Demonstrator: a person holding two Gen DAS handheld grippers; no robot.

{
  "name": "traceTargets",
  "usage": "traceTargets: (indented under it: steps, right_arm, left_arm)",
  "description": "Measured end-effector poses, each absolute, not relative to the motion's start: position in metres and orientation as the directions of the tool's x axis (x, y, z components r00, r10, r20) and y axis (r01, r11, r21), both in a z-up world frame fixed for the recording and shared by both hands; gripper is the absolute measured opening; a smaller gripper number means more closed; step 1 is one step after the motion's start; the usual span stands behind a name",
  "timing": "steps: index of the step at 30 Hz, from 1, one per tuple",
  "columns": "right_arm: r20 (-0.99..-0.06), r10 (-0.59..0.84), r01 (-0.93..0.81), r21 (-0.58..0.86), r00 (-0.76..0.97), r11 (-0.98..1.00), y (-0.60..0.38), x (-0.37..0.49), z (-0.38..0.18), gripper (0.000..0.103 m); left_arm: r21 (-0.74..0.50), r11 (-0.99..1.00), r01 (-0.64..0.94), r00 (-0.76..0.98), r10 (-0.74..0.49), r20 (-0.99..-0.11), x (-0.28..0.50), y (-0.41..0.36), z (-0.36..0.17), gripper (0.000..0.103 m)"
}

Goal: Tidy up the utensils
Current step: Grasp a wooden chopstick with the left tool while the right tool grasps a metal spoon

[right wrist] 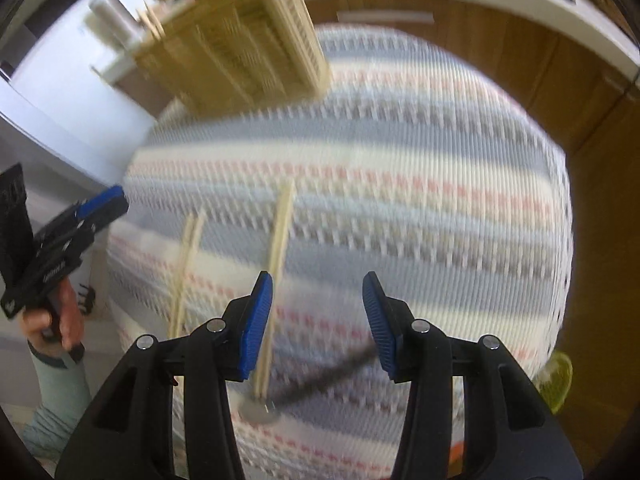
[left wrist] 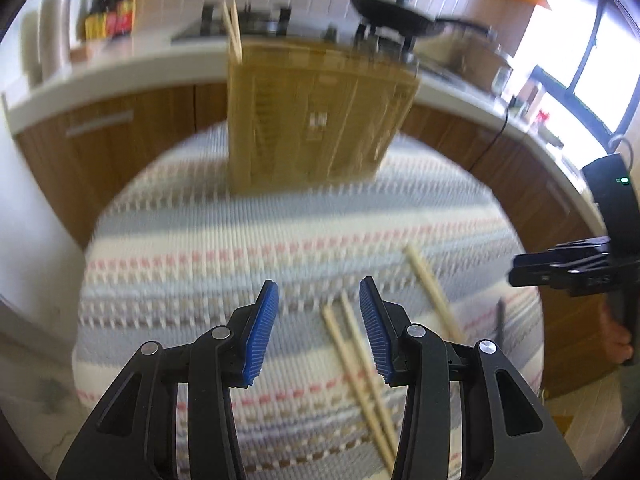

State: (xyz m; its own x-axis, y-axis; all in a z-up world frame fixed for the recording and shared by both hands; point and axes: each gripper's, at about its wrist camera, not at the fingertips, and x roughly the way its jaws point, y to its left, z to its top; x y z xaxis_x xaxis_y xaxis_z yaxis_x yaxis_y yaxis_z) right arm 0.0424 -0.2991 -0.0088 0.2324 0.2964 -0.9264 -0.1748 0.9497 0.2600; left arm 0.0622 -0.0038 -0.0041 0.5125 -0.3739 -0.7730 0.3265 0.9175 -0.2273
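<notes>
Now: both grippers spread wide, empty.
Lower your right gripper (right wrist: 318,320) squarely astride the pale wooden chopsticks (right wrist: 280,240) near the striped woven tablecloth's (right wrist: 440,200) near edge; left gripper (left wrist: 319,328) likewise.

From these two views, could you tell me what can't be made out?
- Wooden holder, both views: motion blur hides its compartments.
- Paired chopsticks, left view: lower ends behind the left tongs.
- Dark utensil, right view: blurred, type unclear.
- Right tongs: open, empty.

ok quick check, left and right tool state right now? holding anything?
Left tool: open, empty, above the striped cloth, chopsticks lying beside it.
Right tool: open, empty, chopsticks on the cloth ahead of it.
</notes>
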Motion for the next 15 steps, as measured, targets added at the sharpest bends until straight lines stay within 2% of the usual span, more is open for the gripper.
traceTargets:
  steps: [4,9,15]
  right_arm:
    - [-0.948,0.297,-0.120,0.284,0.112,0.951,-0.305,0.022,-0.036,0.044]
    - [-0.957,0.291,-0.016,0.290,0.018,0.957,-0.309,0.010,-0.063,0.044]
    - [-0.970,0.240,0.027,0.242,0.045,0.970,-0.306,0.013,-0.062,0.043]
  left_arm:
    - [-0.212,0.916,0.341,0.417,-0.349,-0.839,0.060,-0.013,-0.034,0.041]
    - [-0.175,0.905,0.388,0.379,-0.330,-0.865,0.059,-0.027,-0.052,0.041]
    - [-0.084,0.901,0.426,0.379,-0.262,-0.887,0.055,-0.041,-0.061,0.038]
